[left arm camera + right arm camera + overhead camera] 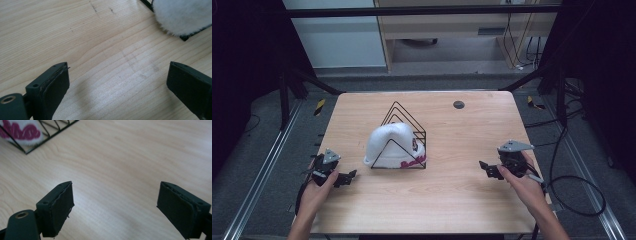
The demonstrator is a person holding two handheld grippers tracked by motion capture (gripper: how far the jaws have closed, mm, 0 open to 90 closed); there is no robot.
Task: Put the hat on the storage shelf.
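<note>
Landmark: a black wire rack stands near the middle of the wooden table, its triangular loops upright in a row.
Hat: a white fluffy hat sits in the rack, pushed among the wire triangles, with dark red lettering low on the side that faces the person's right.
Left gripper: the left gripper is low over the table, near the rack on its left and a little toward the person, pointing toward the rack.
Left jaws: spread wide, with bare wood between the pads; nothing is held. A white fuzzy edge of the hat is ahead of them in the left gripper view.
Right gripper: the right gripper is well apart from the rack on its right, aimed back toward it.
Right jaws: released, standing wide with bare table between the pads.
Rack corner: seen from the right gripper view, the rack's corner and the lettering lie far ahead.
Hands: a hand grips each tool from the near edge.
</note>
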